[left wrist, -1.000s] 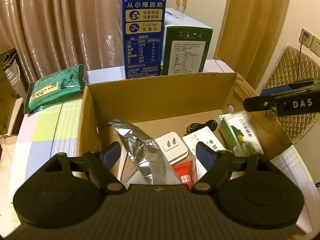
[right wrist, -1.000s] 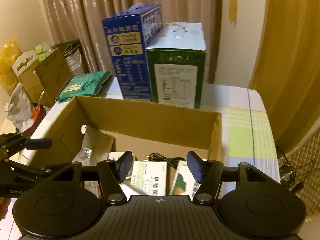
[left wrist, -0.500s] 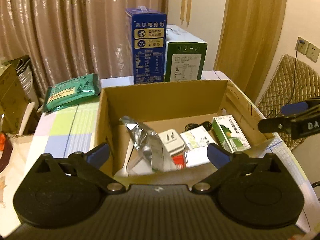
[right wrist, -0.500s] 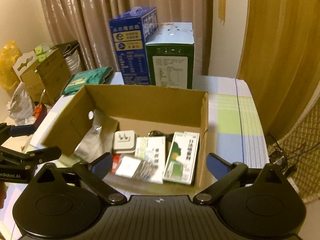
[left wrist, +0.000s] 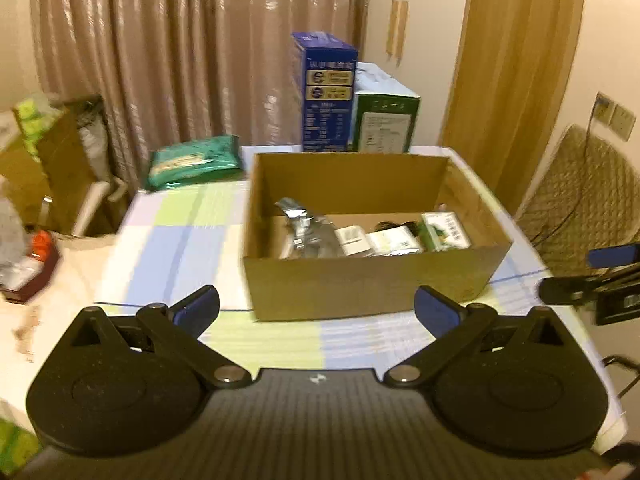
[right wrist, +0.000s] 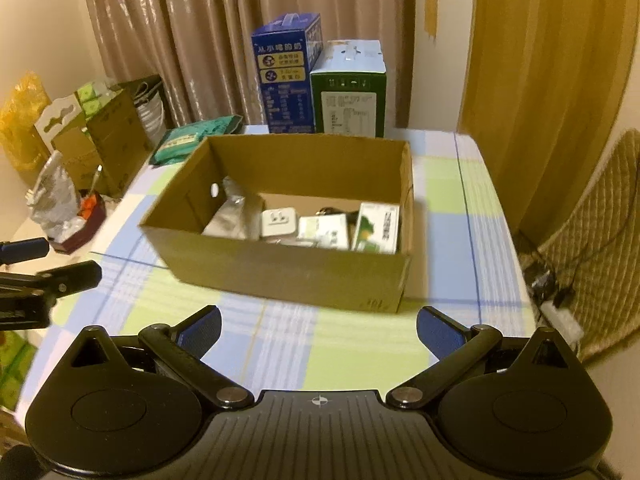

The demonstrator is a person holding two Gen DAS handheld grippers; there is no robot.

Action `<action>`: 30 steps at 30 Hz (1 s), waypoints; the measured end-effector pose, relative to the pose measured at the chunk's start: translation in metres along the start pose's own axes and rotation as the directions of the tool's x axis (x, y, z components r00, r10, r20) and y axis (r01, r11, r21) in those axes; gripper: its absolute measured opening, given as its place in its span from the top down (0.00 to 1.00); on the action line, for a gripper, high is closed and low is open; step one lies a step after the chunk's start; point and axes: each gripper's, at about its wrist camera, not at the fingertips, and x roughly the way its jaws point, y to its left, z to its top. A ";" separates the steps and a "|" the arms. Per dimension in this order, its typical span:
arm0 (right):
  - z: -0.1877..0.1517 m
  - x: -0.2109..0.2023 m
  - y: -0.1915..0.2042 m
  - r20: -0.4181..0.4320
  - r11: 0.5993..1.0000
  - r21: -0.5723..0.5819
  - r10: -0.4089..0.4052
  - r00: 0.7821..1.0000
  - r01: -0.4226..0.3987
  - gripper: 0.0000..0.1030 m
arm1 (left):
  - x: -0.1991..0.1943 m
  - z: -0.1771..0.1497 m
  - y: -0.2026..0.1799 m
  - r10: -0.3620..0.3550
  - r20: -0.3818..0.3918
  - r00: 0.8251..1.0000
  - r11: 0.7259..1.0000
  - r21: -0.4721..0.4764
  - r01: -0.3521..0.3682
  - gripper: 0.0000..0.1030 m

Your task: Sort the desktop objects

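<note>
The cardboard box (right wrist: pixel 280 276) sits open-topped at the centre of both views, on a table covered by a checked cloth (right wrist: pixel 360 344) of green, blue and white squares. Inside it, from left to right in the right wrist view, lie a crumpled silver foil bag (right wrist: pixel 236 218), a white plug adapter (right wrist: pixel 279 222), a small white carton (right wrist: pixel 323 232) and a green-and-white medicine box (right wrist: pixel 378 229) leaning against the box's right wall; a bit of black cable (right wrist: pixel 332 211) shows behind them. The contents are blurred in the left wrist view.

Behind the box, toward the top centre of the frame, a tall blue milk carton (right wrist: pixel 284 80) stands upright just beside a green-and-white carton (right wrist: pixel 349 98). A flat green packet (right wrist: pixel 196 140) lies on the cloth to the upper left of the box.

The left gripper (left wrist: pixel 316 308) fills the bottom of its own view, its blue-padded jaws spread wide with nothing between them, above bare cloth in front of the box. The right gripper (right wrist: pixel 318 326) hangs likewise released and empty in front of the box's near wall. Each tool shows at the edge of the other's view.

Brown curtains (right wrist: pixel 192 32) hang behind the table.
</note>
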 end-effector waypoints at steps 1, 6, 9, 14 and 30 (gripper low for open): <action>-0.005 -0.006 0.003 -0.001 1.000 0.002 -0.002 1.000 0.002 0.02 | -0.006 -0.004 -0.001 0.011 0.001 1.000 1.000 0.008 -0.011 0.01; -0.027 -0.035 0.017 0.027 1.000 0.000 -0.017 0.999 0.017 0.02 | -0.043 -0.019 -0.004 0.005 0.006 1.000 1.000 0.003 -0.005 0.01; -0.038 -0.049 0.020 0.045 0.999 0.025 -0.024 0.999 0.023 0.02 | -0.062 -0.027 -0.007 0.001 0.007 1.000 1.000 0.001 -0.001 0.01; -0.052 -0.067 0.027 0.058 0.999 0.032 -0.027 0.998 0.025 0.02 | -0.089 -0.040 -0.015 0.038 0.041 0.998 0.999 0.015 -0.039 0.01; -0.082 -0.098 0.037 0.070 0.998 0.052 -0.023 0.997 0.019 0.02 | -0.114 -0.075 -0.016 0.017 0.025 1.000 0.998 -0.056 -0.016 0.01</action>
